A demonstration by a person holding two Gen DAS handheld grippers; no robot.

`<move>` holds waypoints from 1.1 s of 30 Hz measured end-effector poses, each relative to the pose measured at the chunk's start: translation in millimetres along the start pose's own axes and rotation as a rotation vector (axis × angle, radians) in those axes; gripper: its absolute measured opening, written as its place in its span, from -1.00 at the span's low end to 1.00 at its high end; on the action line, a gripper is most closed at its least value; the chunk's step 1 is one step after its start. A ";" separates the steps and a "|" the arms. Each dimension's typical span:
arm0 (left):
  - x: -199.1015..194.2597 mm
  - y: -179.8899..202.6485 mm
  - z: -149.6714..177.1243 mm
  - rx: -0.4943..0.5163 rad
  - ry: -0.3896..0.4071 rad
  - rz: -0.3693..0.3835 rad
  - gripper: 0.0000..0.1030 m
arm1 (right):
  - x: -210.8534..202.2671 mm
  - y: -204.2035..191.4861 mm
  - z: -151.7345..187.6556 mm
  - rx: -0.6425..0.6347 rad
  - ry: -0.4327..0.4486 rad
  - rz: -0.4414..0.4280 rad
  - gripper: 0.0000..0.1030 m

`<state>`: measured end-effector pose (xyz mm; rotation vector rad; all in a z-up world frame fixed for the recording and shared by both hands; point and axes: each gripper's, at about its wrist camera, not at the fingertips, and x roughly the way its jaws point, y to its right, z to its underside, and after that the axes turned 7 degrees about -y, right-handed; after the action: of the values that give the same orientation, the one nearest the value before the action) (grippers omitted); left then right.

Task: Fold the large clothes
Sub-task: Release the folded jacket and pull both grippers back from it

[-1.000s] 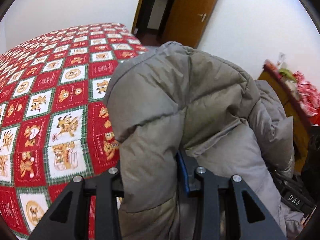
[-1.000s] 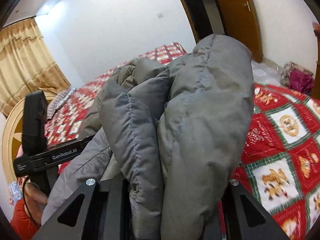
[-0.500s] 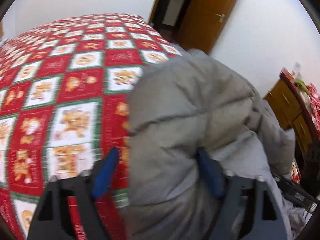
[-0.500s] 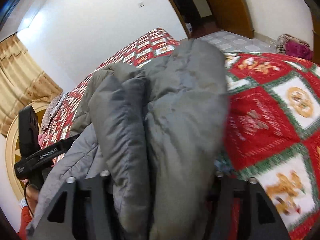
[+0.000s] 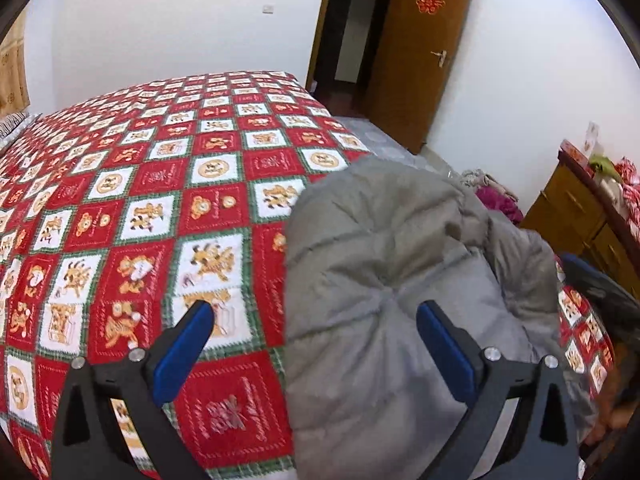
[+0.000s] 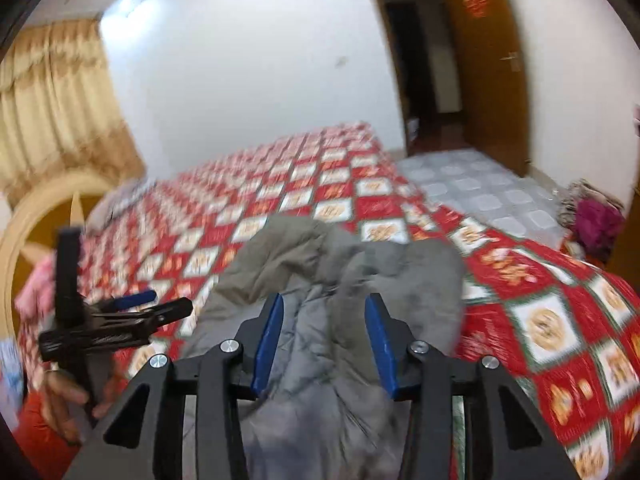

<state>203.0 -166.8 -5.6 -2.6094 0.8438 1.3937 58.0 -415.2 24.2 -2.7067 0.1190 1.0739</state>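
The grey puffer jacket is seen bunched up on the bed, lying on the red checked quilt at about 4 o'clock in the left wrist view. The left tool is spread wide, blue pads well apart, nothing gripped, with the jacket's edge between them. The right tool is parted too, jacket folds seen between its pads; contact can't be told. A wooden door is spotted at 1 o'clock.
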 end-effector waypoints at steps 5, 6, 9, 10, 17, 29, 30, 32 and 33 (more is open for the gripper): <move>17.5 26.3 15.3 0.080 -0.028 -0.042 1.00 | 58.6 25.6 6.3 0.048 -0.111 0.161 -0.34; 22.4 31.9 17.6 0.099 -0.031 -0.050 1.00 | 65.9 35.9 12.1 0.082 -0.122 0.167 -0.37; 31.1 41.7 19.5 0.129 -0.032 -0.064 1.00 | 71.7 58.6 24.7 0.144 -0.115 0.167 -0.37; 31.7 43.4 18.6 0.135 -0.031 -0.068 1.00 | 75.4 65.7 28.1 0.168 -0.117 0.158 -0.37; 27.8 49.1 21.6 0.160 -0.018 -0.116 1.00 | 81.7 67.7 34.4 0.163 -0.101 0.194 -0.37; 4.0 58.1 38.3 0.219 0.037 -0.200 1.00 | -52.2 -0.8 79.8 0.078 0.054 0.205 -0.33; 1.6 58.1 39.9 0.218 0.040 -0.201 1.00 | -49.8 -4.8 86.7 0.075 0.028 0.200 -0.33; -3.2 58.7 43.8 0.219 0.046 -0.206 1.00 | -37.1 -7.5 102.4 0.081 -0.028 0.199 -0.33; -5.2 58.9 46.1 0.223 0.049 -0.210 1.00 | -30.0 -7.8 108.8 0.084 -0.049 0.214 -0.33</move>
<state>137.1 -200.5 -17.2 -2.4862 0.6634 1.1181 -35.2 -381.9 -30.7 -2.6354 0.4445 1.1626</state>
